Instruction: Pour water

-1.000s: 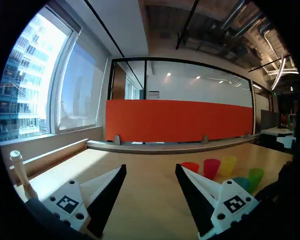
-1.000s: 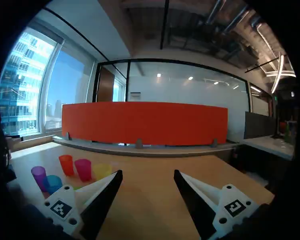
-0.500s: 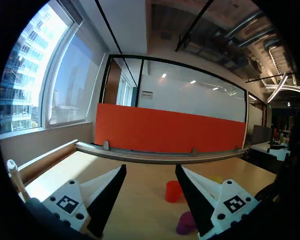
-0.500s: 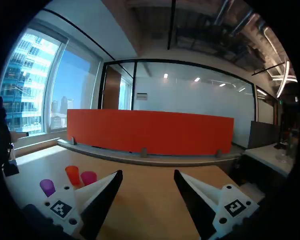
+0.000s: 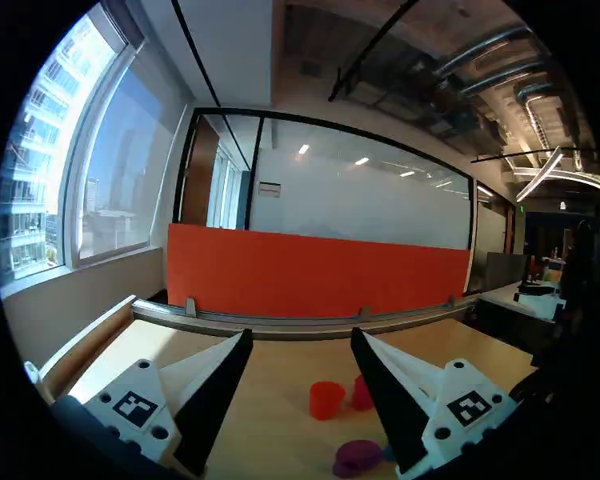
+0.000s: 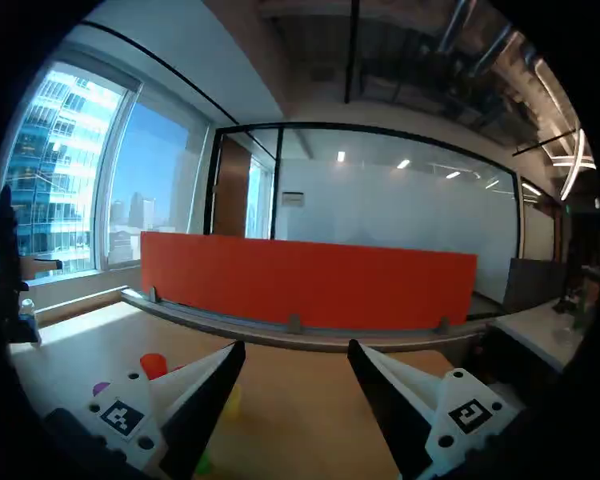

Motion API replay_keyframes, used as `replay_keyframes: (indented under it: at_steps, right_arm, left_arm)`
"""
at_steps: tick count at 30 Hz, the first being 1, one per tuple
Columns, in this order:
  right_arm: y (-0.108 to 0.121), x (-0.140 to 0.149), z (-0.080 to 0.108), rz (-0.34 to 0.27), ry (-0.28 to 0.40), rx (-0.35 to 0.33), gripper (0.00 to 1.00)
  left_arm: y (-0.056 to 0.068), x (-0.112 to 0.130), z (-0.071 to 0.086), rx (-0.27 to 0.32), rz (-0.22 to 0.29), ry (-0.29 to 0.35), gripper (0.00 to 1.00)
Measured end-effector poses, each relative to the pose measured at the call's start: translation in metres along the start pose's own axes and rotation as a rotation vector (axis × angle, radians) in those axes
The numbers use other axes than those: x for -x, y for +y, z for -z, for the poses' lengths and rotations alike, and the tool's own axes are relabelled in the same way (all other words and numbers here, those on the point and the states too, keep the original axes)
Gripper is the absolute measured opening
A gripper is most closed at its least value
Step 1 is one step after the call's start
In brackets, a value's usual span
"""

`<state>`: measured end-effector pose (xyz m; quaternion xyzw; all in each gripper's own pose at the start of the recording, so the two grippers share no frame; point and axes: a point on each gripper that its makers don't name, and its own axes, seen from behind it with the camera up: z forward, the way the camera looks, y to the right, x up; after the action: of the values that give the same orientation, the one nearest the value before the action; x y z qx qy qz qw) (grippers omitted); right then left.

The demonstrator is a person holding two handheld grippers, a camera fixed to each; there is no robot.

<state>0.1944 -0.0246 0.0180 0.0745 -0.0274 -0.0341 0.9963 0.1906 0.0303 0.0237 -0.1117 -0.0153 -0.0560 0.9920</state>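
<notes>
The red cup (image 5: 326,399) has slid lower, seemingly beyond the left gripper (image 5: 301,331), jaws open; right gripper (image 6: 295,343) jaws open too.

Cups (image 5: 326,399) ahead; table (image 5: 292,360) beyond lies open.

Bright daylight from the windows (image 5: 44,200) (slightly blown out), sharp focus, fisheye-bent edges

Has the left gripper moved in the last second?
Yes. The left gripper swung rightward: the orange divider slid left and down in its view, and the red cup now shows between its fingers.
</notes>
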Motion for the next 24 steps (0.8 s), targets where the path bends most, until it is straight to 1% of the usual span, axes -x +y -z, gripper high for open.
replay_keyframes:
  at_steps: [5, 8, 11, 17, 24]
  right_arm:
    - [-0.004, -0.012, 0.000, -0.013, 0.002, -0.021, 0.99]
    - [-0.010, -0.012, 0.001, -0.026, -0.005, -0.050, 0.99]
    - [-0.015, -0.011, 0.001, -0.036, -0.016, -0.086, 0.99]
    - [-0.029, -0.014, 0.003, -0.038, -0.013, -0.176, 0.99]
    - [-0.044, -0.023, 0.006, -0.025, 0.009, -0.279, 0.99]
  left_arm:
    - [0.000, -0.009, 0.000, 0.015, -0.023, 0.004, 0.91]
    - [0.005, -0.009, 0.000, 0.038, -0.034, -0.002, 0.91]
    - [0.014, -0.009, 0.000, 0.081, -0.035, -0.004, 0.91]
    - [0.033, -0.009, 0.003, 0.181, -0.034, -0.015, 0.91]
    - [0.045, -0.011, 0.008, 0.262, -0.039, -0.020, 0.91]
